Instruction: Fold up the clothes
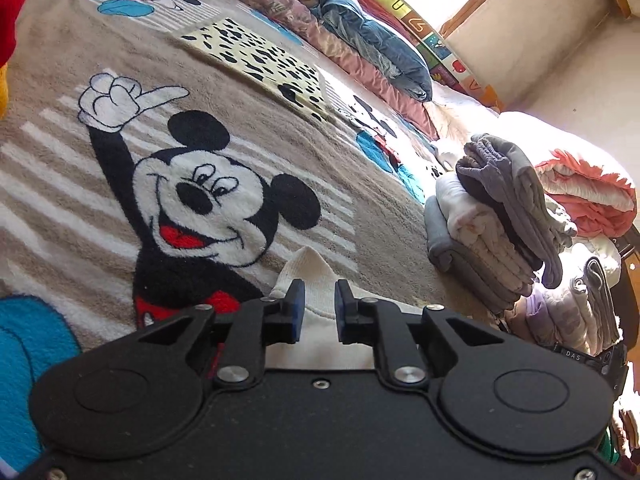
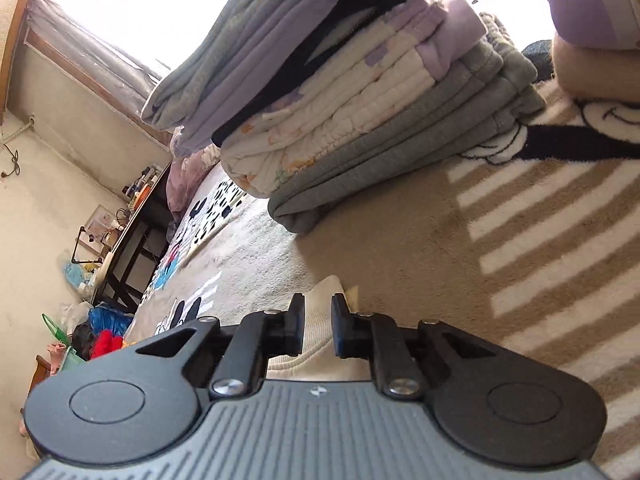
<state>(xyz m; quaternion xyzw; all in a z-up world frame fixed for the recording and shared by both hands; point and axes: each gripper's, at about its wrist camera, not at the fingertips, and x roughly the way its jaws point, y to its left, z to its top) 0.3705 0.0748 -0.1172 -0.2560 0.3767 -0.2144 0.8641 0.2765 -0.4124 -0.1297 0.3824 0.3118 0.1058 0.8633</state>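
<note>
Now both claws sit low over the Mickey Mouse blanket point(image 1: 120, 200), each with a cream knitted garment point(image 1: 316, 280) between its fingers; in the left wrist view the left gripper point(image 1: 319, 294) has its blue-padded jaws slightly apart, a ribbed corner of the garment poking up through the gap, though whether the pads actually pinch it cannot be told; likewise the right gripper point(image 2: 318, 310) straddles the cream cloth, jaws narrowly parted, grip uncertain; a stack of folded clothes point(image 2: 360, 120) rests on the blanket ahead of the right gripper, well apart from it.
</note>
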